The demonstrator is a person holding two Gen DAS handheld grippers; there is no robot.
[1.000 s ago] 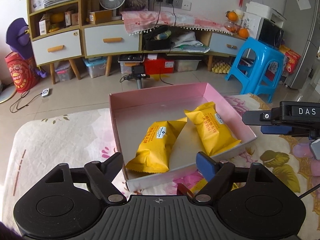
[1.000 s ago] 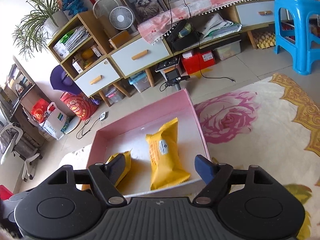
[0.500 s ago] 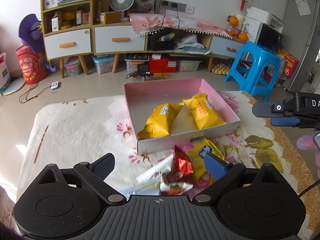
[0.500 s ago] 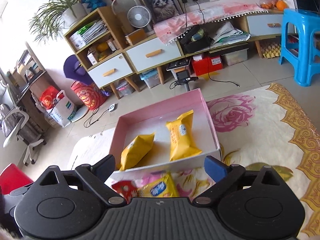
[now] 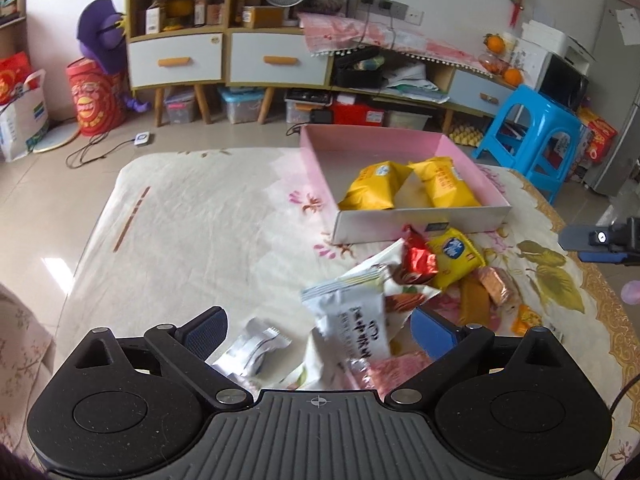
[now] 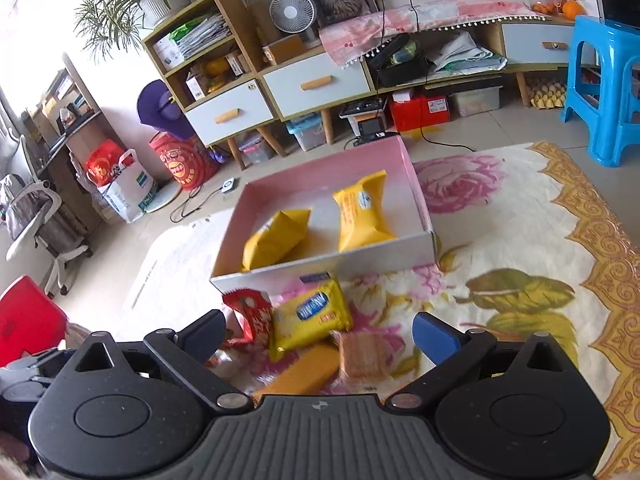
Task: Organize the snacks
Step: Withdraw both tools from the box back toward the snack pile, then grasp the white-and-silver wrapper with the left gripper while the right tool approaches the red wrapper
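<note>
Both claws empty: left claw [image 5: 318,330] spread wide, right claw [image 6: 318,330] jaws opening. Loose snack pile [image 5: 404,292] lies on the bench at 6 o'clock of the pink box [image 5: 420,222]. Take one top packet, grip across its width, lift clear of neighbours.

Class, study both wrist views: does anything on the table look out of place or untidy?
Yes. Only two yellow packets lie in the pink box; the other snacks sit heaped in a loose, overlapping pile on the tablecloth just outside its near wall.
</note>
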